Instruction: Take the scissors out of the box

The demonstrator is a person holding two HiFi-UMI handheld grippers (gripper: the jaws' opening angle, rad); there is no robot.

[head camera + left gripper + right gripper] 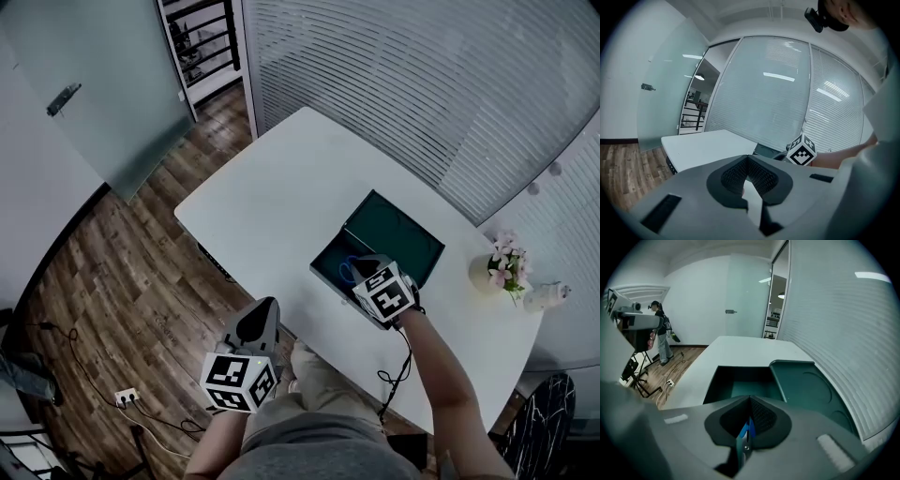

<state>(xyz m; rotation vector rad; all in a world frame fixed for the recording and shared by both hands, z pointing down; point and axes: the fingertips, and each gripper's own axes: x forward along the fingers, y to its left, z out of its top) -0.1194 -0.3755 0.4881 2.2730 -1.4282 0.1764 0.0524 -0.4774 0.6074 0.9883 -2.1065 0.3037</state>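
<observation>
A dark green box stands open on the white table, its lid laid back to the right. Scissors with blue handles lie inside it. My right gripper hangs over the box's near end, pointing down, jaws shut. In the right gripper view the blue handles and pivot screw of the scissors show through the slit below the right gripper, with the box ahead. My left gripper is off the table's near edge, jaws shut and empty; the left gripper faces the table.
A small flower pot and a white object stand at the table's right end. Slatted glass walls run behind the table. Wood floor with a power strip lies to the left. A person and a tripod stand farther off.
</observation>
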